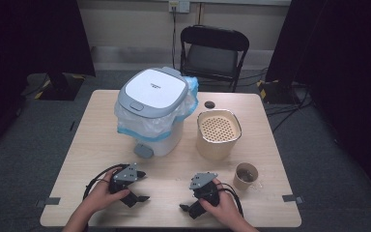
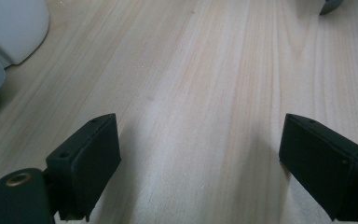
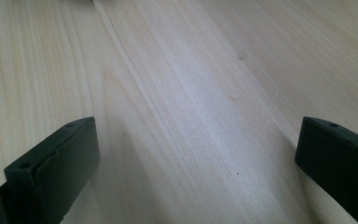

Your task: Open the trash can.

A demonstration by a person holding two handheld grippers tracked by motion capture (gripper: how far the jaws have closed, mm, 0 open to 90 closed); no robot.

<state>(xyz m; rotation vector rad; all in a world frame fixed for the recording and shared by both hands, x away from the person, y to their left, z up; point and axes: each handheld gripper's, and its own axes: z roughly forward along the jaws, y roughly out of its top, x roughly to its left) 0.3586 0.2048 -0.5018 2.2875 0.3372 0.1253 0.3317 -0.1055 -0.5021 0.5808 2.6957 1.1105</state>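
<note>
Though maybe blurred, bin (image 1: 150,110) lid logo illegible.

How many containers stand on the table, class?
3: the lidded bin with a bag at back left, the beige strainer bucket to its right, the small cup nearer the right tongs.

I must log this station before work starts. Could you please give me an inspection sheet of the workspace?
Surface: light wooden table, bare between the jaws in both gripper views.
Job's things: pedal bin with lid shut and plastic liner hanging over the rim; beige container with a perforated insert; glass cup to the right of the right hand.
Clutter: small dark round item behind the container.
Grippers: left gripper and right gripper both open, holding nothing, low at the near edge.
Cables: a black loop trails from each gripper.
Surroundings: folding chair behind the table, grey floor, dark curtains.
</note>
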